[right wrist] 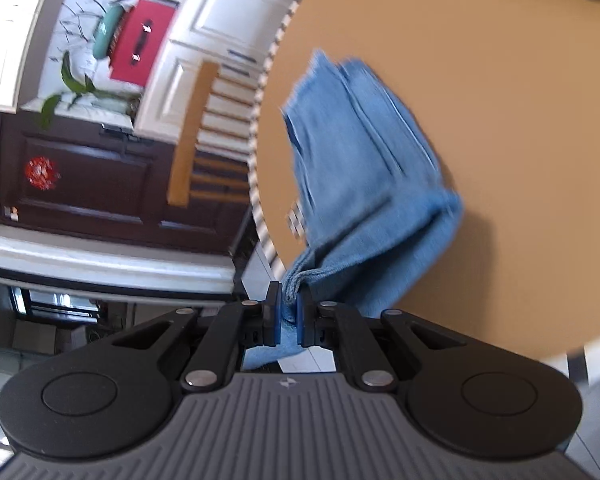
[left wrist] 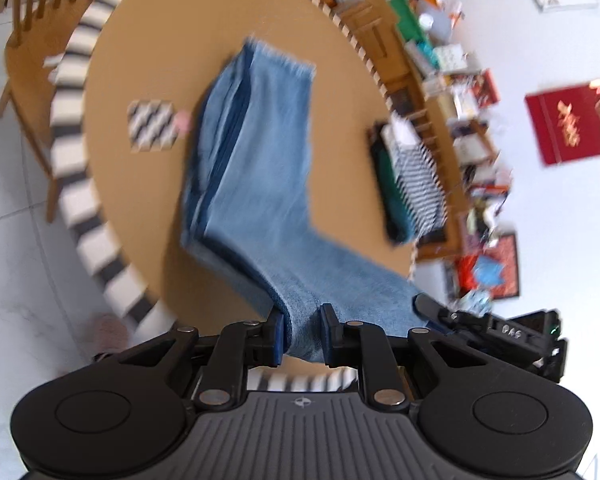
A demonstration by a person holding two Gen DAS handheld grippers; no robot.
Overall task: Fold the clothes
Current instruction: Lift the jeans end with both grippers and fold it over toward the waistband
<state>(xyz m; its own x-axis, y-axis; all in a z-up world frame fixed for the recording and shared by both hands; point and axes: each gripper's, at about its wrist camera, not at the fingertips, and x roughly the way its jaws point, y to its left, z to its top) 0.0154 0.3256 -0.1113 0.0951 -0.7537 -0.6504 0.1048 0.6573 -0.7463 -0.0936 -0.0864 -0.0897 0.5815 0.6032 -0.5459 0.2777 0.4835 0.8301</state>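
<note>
Left gripper (left wrist: 300, 334) is clamped on a fold of the jeans (left wrist: 256, 160); right gripper (right wrist: 288, 314) pinches their edge near the table (right wrist: 520, 160) rim; the jeans lie folded across the round top, bare wood around them; a clothes stack (left wrist: 410, 184) sits well apart

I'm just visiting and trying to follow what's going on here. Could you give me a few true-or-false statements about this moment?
1. Both grippers pinch the same blue jeans. True: the left gripper and the right gripper are each shut on denim.
2. The round table is bare glass. False: its top is tan.
3. A checkered coaster lies beside the jeans. True.
4. The jeans lie completely flat. False: the gripped end is lifted off the table.
</note>
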